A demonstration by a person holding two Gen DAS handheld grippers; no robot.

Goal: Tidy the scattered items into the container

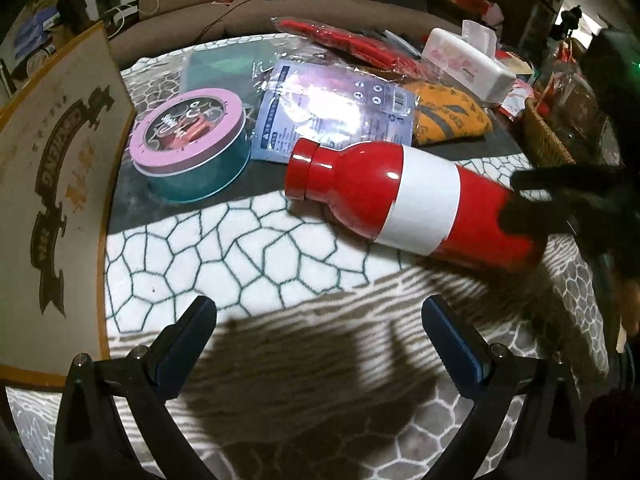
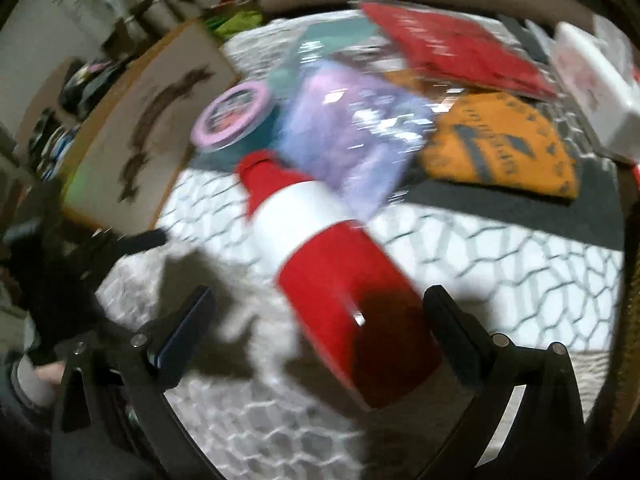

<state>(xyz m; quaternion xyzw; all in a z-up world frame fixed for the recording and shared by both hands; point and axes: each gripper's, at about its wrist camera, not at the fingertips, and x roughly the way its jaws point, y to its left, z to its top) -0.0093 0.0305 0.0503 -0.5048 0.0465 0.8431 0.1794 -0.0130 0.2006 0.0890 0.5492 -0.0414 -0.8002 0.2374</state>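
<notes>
A red bottle with a white band (image 1: 400, 204) lies on its side on the patterned cloth, cap pointing left. In the right wrist view the bottle (image 2: 320, 240) is blurred and its base lies between the open fingers of my right gripper (image 2: 320, 312). In the left wrist view the right gripper (image 1: 532, 204) sits at the bottle's base. My left gripper (image 1: 320, 320) is open and empty, hovering over the cloth in front of the bottle. A round pink-lidded teal tin (image 1: 190, 148), a purple packet (image 1: 336, 112), an orange cloth (image 1: 448, 116) and a red packet (image 1: 360, 44) lie behind.
A cardboard box (image 1: 52, 200) with brown print stands at the left edge. A white tissue box (image 1: 468, 64) sits at the back right. A wicker basket (image 1: 548, 136) stands at the right. A sofa runs behind the table.
</notes>
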